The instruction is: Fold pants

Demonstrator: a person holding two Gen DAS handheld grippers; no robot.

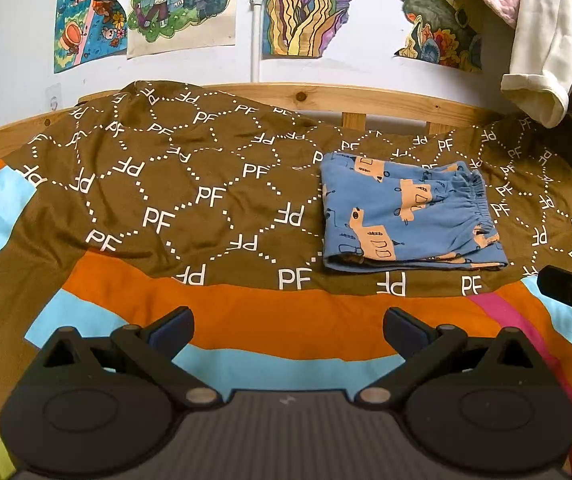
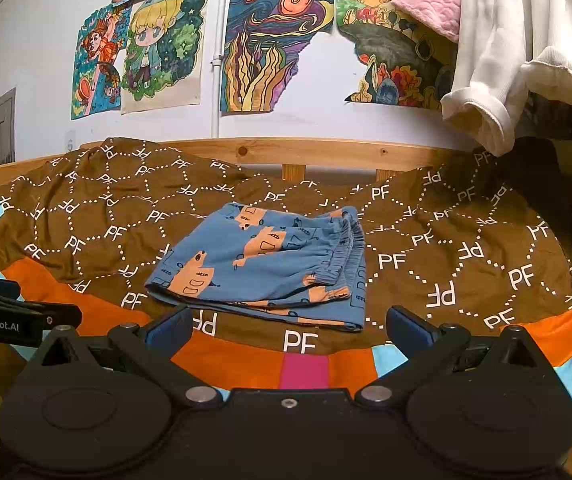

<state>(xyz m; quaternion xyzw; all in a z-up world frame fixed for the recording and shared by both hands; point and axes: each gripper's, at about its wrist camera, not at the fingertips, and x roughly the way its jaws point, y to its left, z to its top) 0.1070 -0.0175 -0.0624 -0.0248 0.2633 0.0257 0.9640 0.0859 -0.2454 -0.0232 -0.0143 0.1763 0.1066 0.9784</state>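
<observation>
The left gripper (image 1: 288, 330) has its jaws spread wide and holds nothing; between its blue pads shows only the striped part of the bedspread (image 1: 286, 320). The right gripper (image 2: 289, 330) is the same, jaws wide apart and empty, above an orange and pink stripe.

Beyond both sets of jaws lie the pants (image 2: 264, 266), blue with orange vehicle prints, resting on the brown part of the bedspread printed with white letters. They are folded into a compact, roughly square stack, with the gathered waistband on the right side and the folded edge toward the left. The stack's longer side appears to run left to right across both views.

From the right gripper the pants sit almost straight ahead, just past the jaws. From the left gripper the pants (image 1: 406, 216) lie ahead and off to the right, farther away. The right gripper looks the nearer of the two. Neither touches the cloth.

The folding appears finished or nearly so.

Each gripper shows only as a black sliver at the edge of the other's view. The layers inside the stack are hidden, so the number of folds cannot be told. The far side of the bed ends at a wooden rail (image 2: 326, 154) below a wall of coloured drawings (image 2: 270, 40).
</observation>
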